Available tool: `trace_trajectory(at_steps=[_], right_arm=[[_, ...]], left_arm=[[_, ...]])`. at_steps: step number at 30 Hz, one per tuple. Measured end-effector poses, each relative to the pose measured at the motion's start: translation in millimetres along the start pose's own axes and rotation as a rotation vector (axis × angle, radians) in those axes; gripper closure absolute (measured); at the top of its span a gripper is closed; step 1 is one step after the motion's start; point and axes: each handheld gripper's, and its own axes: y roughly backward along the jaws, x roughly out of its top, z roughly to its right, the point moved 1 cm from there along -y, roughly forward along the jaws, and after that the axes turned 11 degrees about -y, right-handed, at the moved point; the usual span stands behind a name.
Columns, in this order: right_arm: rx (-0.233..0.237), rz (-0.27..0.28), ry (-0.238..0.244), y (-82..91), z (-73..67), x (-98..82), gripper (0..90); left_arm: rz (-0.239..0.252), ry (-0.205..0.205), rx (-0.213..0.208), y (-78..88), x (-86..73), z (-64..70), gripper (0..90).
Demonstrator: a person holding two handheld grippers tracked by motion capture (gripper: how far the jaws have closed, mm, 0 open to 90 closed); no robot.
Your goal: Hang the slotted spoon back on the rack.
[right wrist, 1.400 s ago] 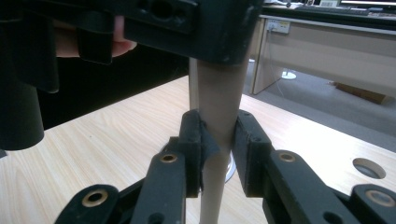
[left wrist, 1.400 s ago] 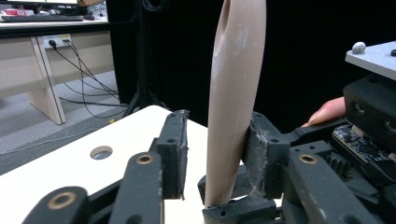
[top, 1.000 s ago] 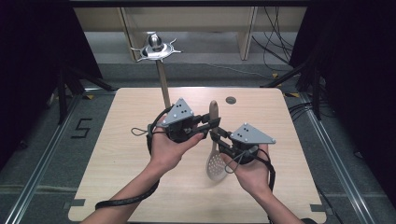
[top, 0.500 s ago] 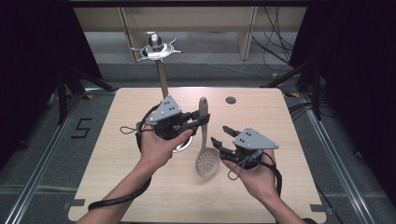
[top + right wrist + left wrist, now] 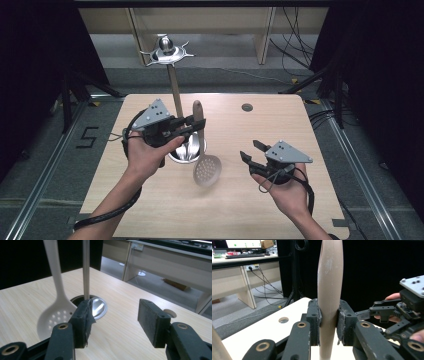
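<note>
The left tool [image 5: 192, 125] is clenched on the handle of a slotted spoon [image 5: 206, 169], its two pads pressing the beige shaft from either side, as the left gripper view shows plainly [image 5: 329, 322]. The spoon hangs upright from that grip, handle tip above the tool, perforated bowl below and a little toward the person, clear of the tabletop [image 5: 260, 200] as far as I can tell. Just behind the bowl, under the left tool, stands a round metal holder [image 5: 186, 152] with a thin upright rod rising from it.

The right tool [image 5: 249, 151] sits off to the spoon's right, well apart from it, its jaws having just been opening; they now stand wide with nothing between them [image 5: 113, 322].

I judge this to be a hand-over just finished: the left tool alone carries the spoon, and the work in hand is lowering it into the holder. The next move calls for shifting the bowl over the holder's mouth, keeping clear of the rod, then lowering before letting go.

The spoon is pale beige, matt, with a thick rounded handle and a round bowl dotted with small holes.
</note>
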Motion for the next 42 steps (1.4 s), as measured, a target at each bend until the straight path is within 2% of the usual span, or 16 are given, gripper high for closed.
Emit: trace_trajectory(at_steps=[4,8,10,13,15,16,17,20,23,29,30,32,33,35,36,42], right_arm=[[-0.008,-0.021,0.006,1.5,6.6,-4.5,46.5],[-0.021,-0.041,-0.039,2.8,9.9,-10.3,46.4],[-0.014,-0.04,-0.016,2.0,13.7,-11.9,46.4],[-0.028,-0.043,-0.046,2.3,15.7,-17.9,46.4],[-0.032,-0.058,-0.027,3.2,20.0,-19.9,46.4],[-0.039,-0.061,-0.053,3.7,18.7,-22.2,46.4],[-0.031,-0.046,-0.027,2.3,22.0,-23.0,46.3],[-0.046,-0.052,-0.028,3.8,24.5,-24.8,46.3],[-0.061,-0.049,-0.07,4.6,24.7,-28.7,46.3],[-0.058,-0.069,-0.072,5.5,30.5,-33.0,46.4],[-0.061,-0.053,-0.037,4.7,33.7,-33.0,46.5],[-0.063,-0.053,-0.069,4.4,32.6,-35.0,46.5],[-0.061,-0.062,-0.053,5.2,35.0,-35.5,46.6],[-0.069,-0.055,-0.072,4.7,34.1,-37.2,46.6],[-0.072,-0.045,-0.047,4.2,36.6,-37.0,46.6],[-0.067,-0.064,-0.049,5.3,37.4,-37.5,46.6]], left_arm=[[-0.009,0.02,-0.007,8.0,-0.6,-5.1,73.6],[-0.011,0.033,-0.005,13.1,-1.0,-9.7,73.6],[-0.012,0.037,-0.007,15.2,-1.0,-12.7,73.6],[-0.012,0.045,-0.01,17.4,-0.7,-16.0,73.6],[-0.013,0.045,-0.013,18.4,-0.3,-18.1,73.6],[-0.015,0.045,-0.011,19.0,0.0,-19.1,73.6],[-0.015,0.045,-0.011,19.0,0.0,-19.1,73.6],[-0.014,0.047,-0.014,19.8,1.0,-21.6,73.6],[-0.019,0.054,-0.014,20.4,2.8,-24.5,73.6],[-0.025,0.059,-0.023,21.0,5.1,-29.8,73.6],[-0.027,0.062,-0.02,21.0,5.3,-30.5,73.6],[-0.026,0.066,-0.023,20.8,5.7,-31.8,73.6],[-0.025,0.072,-0.024,20.6,6.1,-32.6,73.6],[-0.026,0.077,-0.024,20.5,6.3,-33.2,73.6],[-0.023,0.084,-0.025,20.0,6.9,-34.1,73.6],[-0.025,0.073,-0.033,18.6,9.5,-37.5,73.5]])
